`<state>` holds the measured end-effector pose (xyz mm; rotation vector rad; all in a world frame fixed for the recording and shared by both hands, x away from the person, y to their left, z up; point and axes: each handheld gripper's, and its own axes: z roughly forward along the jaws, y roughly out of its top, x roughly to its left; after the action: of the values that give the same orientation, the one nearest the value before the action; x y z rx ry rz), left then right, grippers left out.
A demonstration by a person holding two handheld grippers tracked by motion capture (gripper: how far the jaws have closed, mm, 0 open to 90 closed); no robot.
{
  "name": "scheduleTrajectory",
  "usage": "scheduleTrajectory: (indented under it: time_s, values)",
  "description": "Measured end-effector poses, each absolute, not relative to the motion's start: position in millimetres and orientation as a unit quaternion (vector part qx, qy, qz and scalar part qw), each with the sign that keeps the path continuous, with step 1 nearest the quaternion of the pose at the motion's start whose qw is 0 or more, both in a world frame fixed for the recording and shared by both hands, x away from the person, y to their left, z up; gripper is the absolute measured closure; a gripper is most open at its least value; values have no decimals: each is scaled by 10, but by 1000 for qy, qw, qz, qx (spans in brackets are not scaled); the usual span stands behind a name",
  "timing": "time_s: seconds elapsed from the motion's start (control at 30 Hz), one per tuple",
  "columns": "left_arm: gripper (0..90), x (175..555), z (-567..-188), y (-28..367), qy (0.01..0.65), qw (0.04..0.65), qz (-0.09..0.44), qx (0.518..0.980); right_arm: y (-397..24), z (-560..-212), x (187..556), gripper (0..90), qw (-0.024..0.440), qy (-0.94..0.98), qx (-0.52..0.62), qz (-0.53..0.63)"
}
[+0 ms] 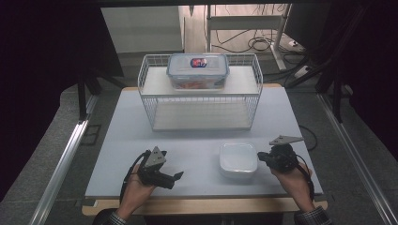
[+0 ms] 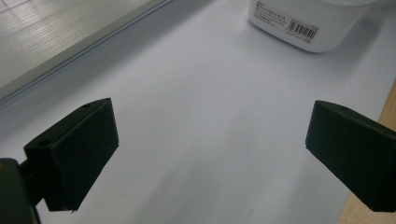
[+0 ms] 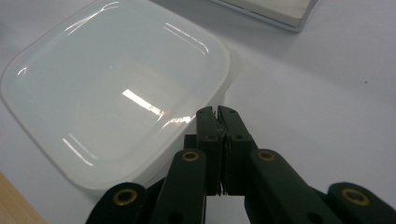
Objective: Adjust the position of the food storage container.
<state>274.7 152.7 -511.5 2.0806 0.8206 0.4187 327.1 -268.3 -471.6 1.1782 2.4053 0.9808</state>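
Observation:
A white square dish (image 1: 238, 159) sits on the table's front right part. My right gripper (image 1: 261, 157) lies at the dish's right edge, held from below by a hand. In the right gripper view its jaws are shut (image 3: 217, 115), with the tips against the rim of the dish (image 3: 112, 93). My left gripper (image 1: 175, 180) rests low at the front left, pointing right toward the dish. Its jaws stand wide open (image 2: 210, 140) over bare table, with the dish (image 2: 308, 23) farther ahead.
A white wire basket (image 1: 199, 96) stands at the back of the pale table (image 1: 187, 140). A clear lidded container (image 1: 198, 70) with reddish contents sits on the basket's upper shelf. The wooden table edge (image 2: 387, 119) runs just beside my left gripper.

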Motion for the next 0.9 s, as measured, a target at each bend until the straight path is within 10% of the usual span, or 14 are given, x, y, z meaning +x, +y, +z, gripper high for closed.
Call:
scheduleTrajectory:
  time_s: [0.9]
  values:
    - [29, 2715, -5113, 1575, 340, 418, 154, 828, -1983, -4794, 3361, 865, 80, 855, 347, 376]
